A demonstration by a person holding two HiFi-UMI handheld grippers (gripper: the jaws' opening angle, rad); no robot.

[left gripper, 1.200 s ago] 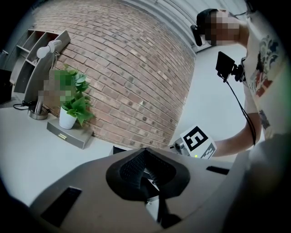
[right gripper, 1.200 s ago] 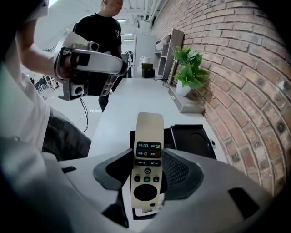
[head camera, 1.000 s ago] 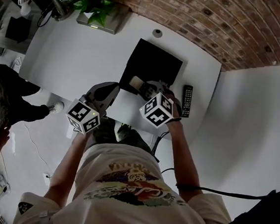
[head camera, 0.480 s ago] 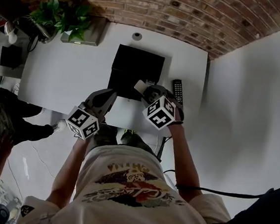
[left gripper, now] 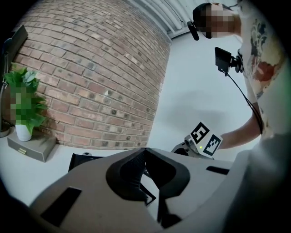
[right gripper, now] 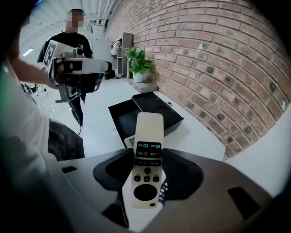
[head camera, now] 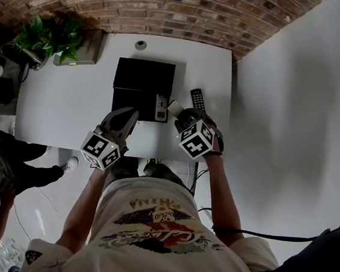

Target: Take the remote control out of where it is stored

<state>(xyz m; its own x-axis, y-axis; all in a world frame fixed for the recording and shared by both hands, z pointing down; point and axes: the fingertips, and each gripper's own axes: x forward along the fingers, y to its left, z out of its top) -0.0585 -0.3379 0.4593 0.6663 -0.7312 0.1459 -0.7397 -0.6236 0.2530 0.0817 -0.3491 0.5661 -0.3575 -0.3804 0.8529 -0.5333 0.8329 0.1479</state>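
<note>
My right gripper [right gripper: 148,154] is shut on a white remote control [right gripper: 149,132], its jaws pressing the two long sides and its button face showing. In the head view this remote [head camera: 175,107] hangs just right of the open black box [head camera: 117,87], with the right gripper [head camera: 182,112] tilted down over the table. My left gripper [head camera: 127,114] hovers at the box's near edge. Seen from the left gripper view, the left gripper [left gripper: 145,150] is shut with nothing in it.
A black remote [head camera: 197,99] lies on the white table [head camera: 64,103] right of the box and peeks out below the right gripper's jaws [right gripper: 162,193]. A potted plant [head camera: 47,36] and grey block [head camera: 75,59] stand far left. A person [right gripper: 72,41] stands beyond the table.
My right gripper has carried the white remote from over the box's near edge to the right of the box. The left gripper has shifted along the box's near side.
</note>
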